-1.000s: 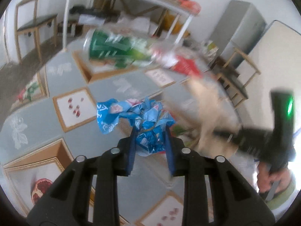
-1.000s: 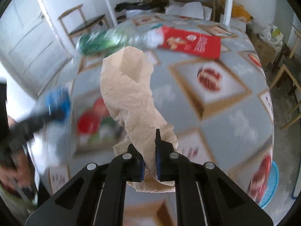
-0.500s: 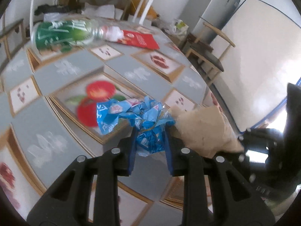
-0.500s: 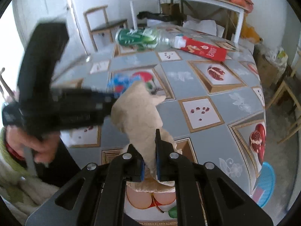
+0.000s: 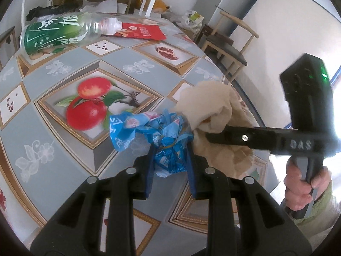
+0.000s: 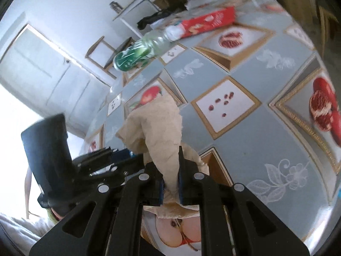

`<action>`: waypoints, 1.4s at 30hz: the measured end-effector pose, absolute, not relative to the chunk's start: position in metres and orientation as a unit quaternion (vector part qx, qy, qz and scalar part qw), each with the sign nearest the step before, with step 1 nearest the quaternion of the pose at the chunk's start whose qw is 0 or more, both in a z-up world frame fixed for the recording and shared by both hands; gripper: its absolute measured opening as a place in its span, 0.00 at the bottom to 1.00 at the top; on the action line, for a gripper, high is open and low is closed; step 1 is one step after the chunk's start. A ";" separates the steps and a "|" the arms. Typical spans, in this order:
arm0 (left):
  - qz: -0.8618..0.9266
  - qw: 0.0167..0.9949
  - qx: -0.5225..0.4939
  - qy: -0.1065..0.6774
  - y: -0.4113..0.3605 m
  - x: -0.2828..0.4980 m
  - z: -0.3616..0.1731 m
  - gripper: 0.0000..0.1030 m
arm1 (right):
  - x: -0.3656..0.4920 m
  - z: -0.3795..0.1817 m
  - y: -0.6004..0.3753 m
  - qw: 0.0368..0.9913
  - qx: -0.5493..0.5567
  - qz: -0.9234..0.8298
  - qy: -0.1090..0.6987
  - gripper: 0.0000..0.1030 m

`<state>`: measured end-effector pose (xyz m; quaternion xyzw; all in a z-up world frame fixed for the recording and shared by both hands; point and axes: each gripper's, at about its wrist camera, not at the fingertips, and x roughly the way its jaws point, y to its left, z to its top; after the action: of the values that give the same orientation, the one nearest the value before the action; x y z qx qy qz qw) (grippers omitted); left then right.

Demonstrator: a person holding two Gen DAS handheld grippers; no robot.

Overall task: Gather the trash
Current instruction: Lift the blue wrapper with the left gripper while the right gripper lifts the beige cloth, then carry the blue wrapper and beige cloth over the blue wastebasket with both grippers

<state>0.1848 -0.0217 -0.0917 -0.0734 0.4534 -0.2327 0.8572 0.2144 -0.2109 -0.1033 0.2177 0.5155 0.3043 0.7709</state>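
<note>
Both hands have swung in over the near edge of the table since a second ago, and the two loads, well apart then, now sit side by side, the beige paper just touching the blue one. On the left, the left gripper is clenched on the crumpled blue wrapper, which bulges out ahead of its blue pads, above the apple print. To its right, the right gripper pinches the crumpled beige paper; its jaws have just been opening a touch, yet the paper stays squeezed between the pads and stands up in front of them. The person's right hand grips the handle at the far right. Far across the cloth, the green-labelled bottle lies on its side, cap just beside the red packet, with bare tablecloth between them and the grippers. Beyond the right edge, a wooden chair stands close to the table.
</note>
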 end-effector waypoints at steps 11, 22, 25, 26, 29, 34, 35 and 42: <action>-0.238 0.859 -0.060 0.448 -0.026 0.186 -0.093 0.24 | 0.233 -0.134 -0.226 0.669 0.392 0.369 0.513 0.46; -0.254 0.856 -0.056 0.447 -0.034 0.183 -0.094 0.24 | 0.240 -0.131 -0.220 0.673 0.402 0.356 0.508 0.54; -0.253 0.855 -0.060 0.449 -0.032 0.182 -0.093 0.24 | 0.242 -0.132 -0.220 0.682 0.400 0.339 0.509 0.43; -0.252 0.855 -0.062 0.449 -0.031 0.181 -0.093 0.24 | 0.241 -0.133 -0.222 0.683 0.401 0.334 0.511 0.41; -0.248 0.855 -0.069 0.450 -0.025 0.180 -0.093 0.24 | 0.239 -0.136 -0.226 0.689 0.396 0.319 0.516 0.30; -0.236 0.857 -0.084 0.450 -0.013 0.178 -0.092 0.24 | 0.230 -0.131 -0.229 0.713 0.369 0.296 0.518 0.19; -0.234 0.858 -0.088 0.449 -0.010 0.177 -0.091 0.24 | 0.228 -0.129 -0.230 0.719 0.361 0.292 0.517 0.19; -0.217 0.862 -0.110 0.445 -0.001 0.170 -0.083 0.24 | 0.211 -0.100 -0.231 0.777 0.288 0.256 0.498 0.13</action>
<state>0.1702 -0.0006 -0.0835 -0.1100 0.4453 -0.2174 0.8616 0.2111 -0.2312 -0.1003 0.2876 0.4984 0.2555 0.7769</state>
